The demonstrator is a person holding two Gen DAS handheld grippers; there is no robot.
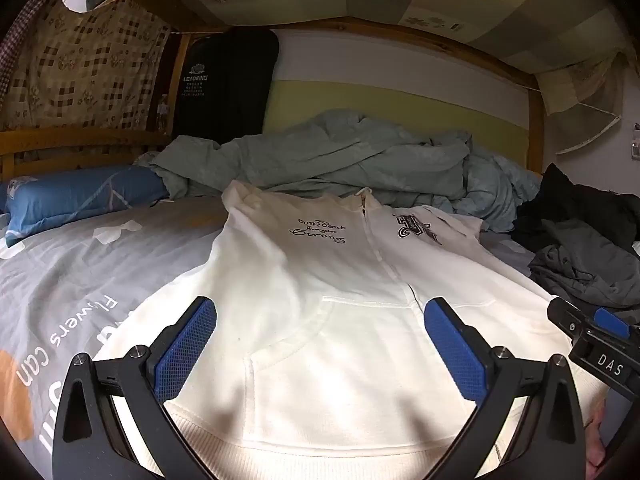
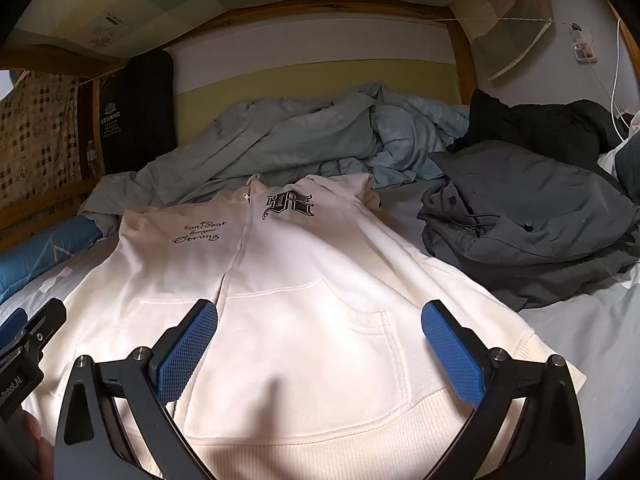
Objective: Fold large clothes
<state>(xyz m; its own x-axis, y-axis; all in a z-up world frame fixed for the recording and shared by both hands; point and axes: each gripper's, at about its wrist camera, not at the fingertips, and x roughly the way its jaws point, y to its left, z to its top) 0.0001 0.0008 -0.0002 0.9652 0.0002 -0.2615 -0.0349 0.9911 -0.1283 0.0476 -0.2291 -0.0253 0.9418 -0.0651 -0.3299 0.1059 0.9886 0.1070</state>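
Observation:
A white zip hoodie (image 1: 320, 300) with black chest prints lies flat, front up, on the bed, hem toward me; it also shows in the right wrist view (image 2: 304, 304). My left gripper (image 1: 320, 344) is open and empty, hovering above the hoodie's left pocket near the hem. My right gripper (image 2: 320, 340) is open and empty above the right pocket near the hem. The right gripper's body shows at the right edge of the left wrist view (image 1: 596, 340), and the left gripper's body shows at the left edge of the right wrist view (image 2: 24, 344).
A crumpled pale teal duvet (image 1: 340, 160) lies behind the hoodie by the wall. A heap of dark grey and black clothes (image 2: 528, 216) sits to the right. A blue pillow (image 1: 80, 196) lies at the left. A wooden bed frame (image 1: 534, 120) surrounds the bed.

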